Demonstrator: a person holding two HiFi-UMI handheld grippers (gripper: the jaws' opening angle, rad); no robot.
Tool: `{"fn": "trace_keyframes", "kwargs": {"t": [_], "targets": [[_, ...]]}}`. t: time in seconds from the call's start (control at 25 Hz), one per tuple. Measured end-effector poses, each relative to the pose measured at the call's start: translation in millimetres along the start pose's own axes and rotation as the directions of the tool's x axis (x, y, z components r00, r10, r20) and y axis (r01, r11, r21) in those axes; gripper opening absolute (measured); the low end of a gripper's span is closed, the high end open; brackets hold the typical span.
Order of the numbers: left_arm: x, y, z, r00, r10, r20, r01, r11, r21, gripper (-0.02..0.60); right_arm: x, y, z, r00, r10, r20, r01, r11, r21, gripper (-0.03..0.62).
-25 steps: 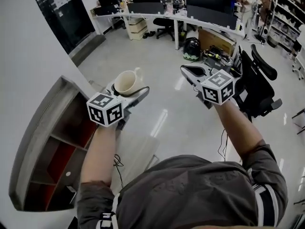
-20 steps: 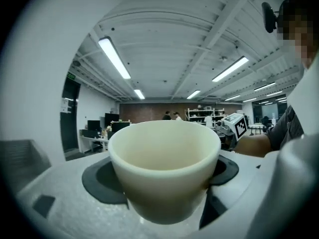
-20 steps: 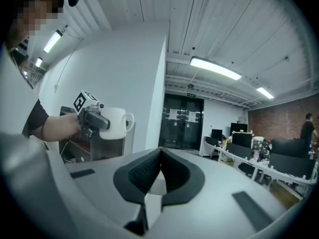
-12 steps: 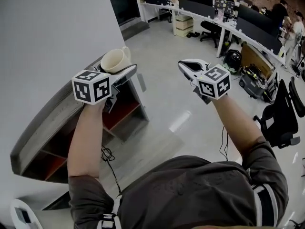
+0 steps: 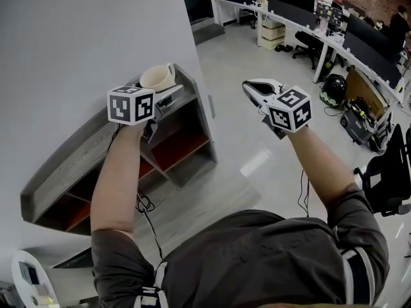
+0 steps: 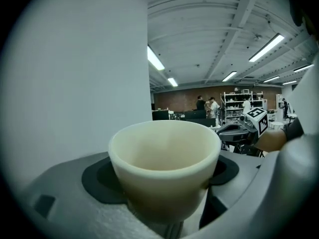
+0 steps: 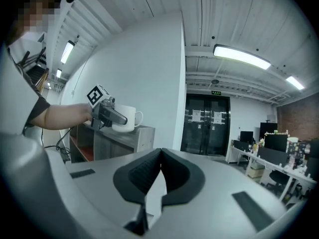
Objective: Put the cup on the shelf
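Head view: cup held at the shelf's top

The left gripper (image 5: 164,90) has its jaws clamped on the cream cup (image 5: 157,77), which sits upright between the dark pads with its mouth open to the ceiling. It hangs at the near end of the grey shelf (image 5: 70,162), which stands against the white wall (image 5: 77,37). From the right gripper view the cup's base is level with the shelf's top board, its handle turned away from the hand; whether the base touches the board cannot be told. The right gripper (image 5: 255,86) is held well apart from the left, over the shiny floor (image 5: 257,56), and its jaws meet at the tips
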State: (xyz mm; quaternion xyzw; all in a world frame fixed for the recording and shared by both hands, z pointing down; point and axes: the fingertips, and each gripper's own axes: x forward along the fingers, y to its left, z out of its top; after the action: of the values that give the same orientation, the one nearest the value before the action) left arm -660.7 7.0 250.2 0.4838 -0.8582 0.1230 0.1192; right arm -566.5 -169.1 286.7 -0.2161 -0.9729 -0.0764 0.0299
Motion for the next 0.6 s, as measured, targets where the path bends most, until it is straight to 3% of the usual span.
{"fn": "trace_keyframes", "kwargs": {"t": [0.4, 0.6], "targets": [[32.4, 9.8, -22.6, 0.991, -0.06, -0.119, 0.057, 0.998, -0.028, 0.443, 17.4, -0.4, -10.8, 1.0, 0.005, -0.015, -0.005, 1.0, 0.019, -0.009], [34.9, 19.5, -23.2, 0.991, -0.017, -0.135, 0.011, 0.999, -0.044, 0.443, 15.5, -6.7, -15.7, 1.0, -0.006, -0.026, 0.006, 1.0, 0.021, -0.009]]}}
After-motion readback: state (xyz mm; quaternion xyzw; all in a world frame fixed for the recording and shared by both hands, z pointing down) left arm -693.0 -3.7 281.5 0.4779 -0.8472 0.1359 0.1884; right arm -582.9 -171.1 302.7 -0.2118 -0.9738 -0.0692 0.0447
